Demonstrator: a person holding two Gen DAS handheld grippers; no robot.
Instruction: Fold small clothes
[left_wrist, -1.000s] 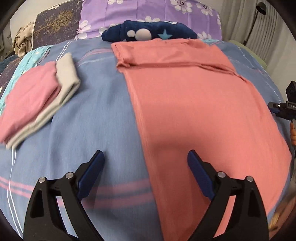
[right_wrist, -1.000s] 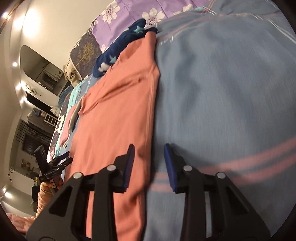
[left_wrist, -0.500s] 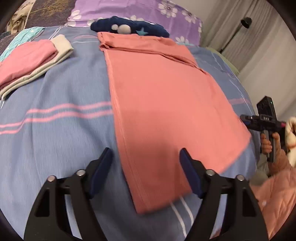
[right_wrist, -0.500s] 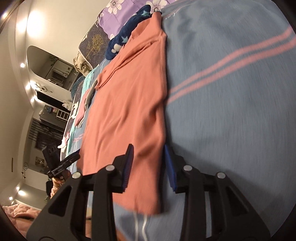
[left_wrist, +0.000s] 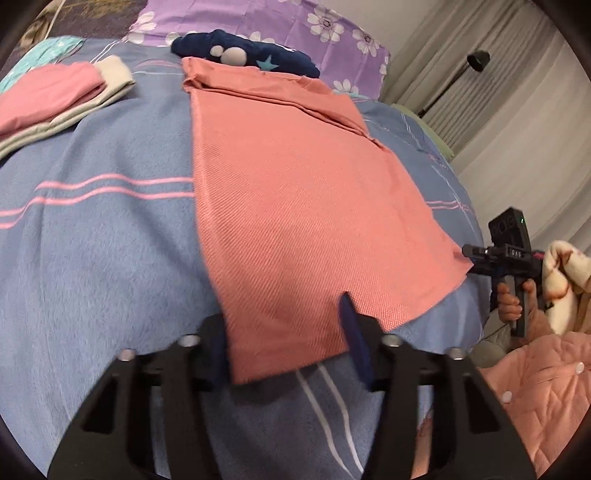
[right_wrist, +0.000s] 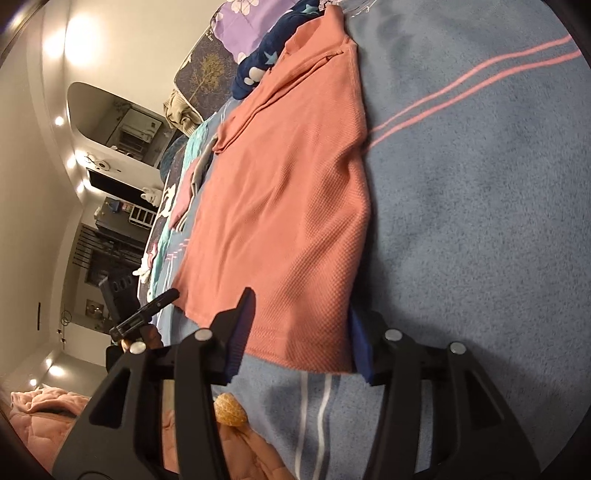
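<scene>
A salmon-pink shirt (left_wrist: 295, 192) lies flat on the blue bedspread (left_wrist: 92, 258), folded lengthwise, its collar end far from me. My left gripper (left_wrist: 284, 332) is open and straddles the near left corner of the hem, with cloth between the fingers. In the right wrist view the same shirt (right_wrist: 288, 192) stretches away, and my right gripper (right_wrist: 301, 328) is open astride the near right corner of its hem. The right gripper also shows in the left wrist view (left_wrist: 469, 254) at the shirt's right corner.
A folded pink and beige pile (left_wrist: 55, 99) lies at the far left. A navy garment with stars (left_wrist: 243, 55) and a purple flowered pillow (left_wrist: 295, 26) sit beyond the shirt. The bed's near edge and a pink quilted garment (left_wrist: 535, 387) are at the lower right.
Both grippers have drawn back along the shirt to its near hem. Each now straddles a hem corner. The right gripper's fingers have spread wider.
</scene>
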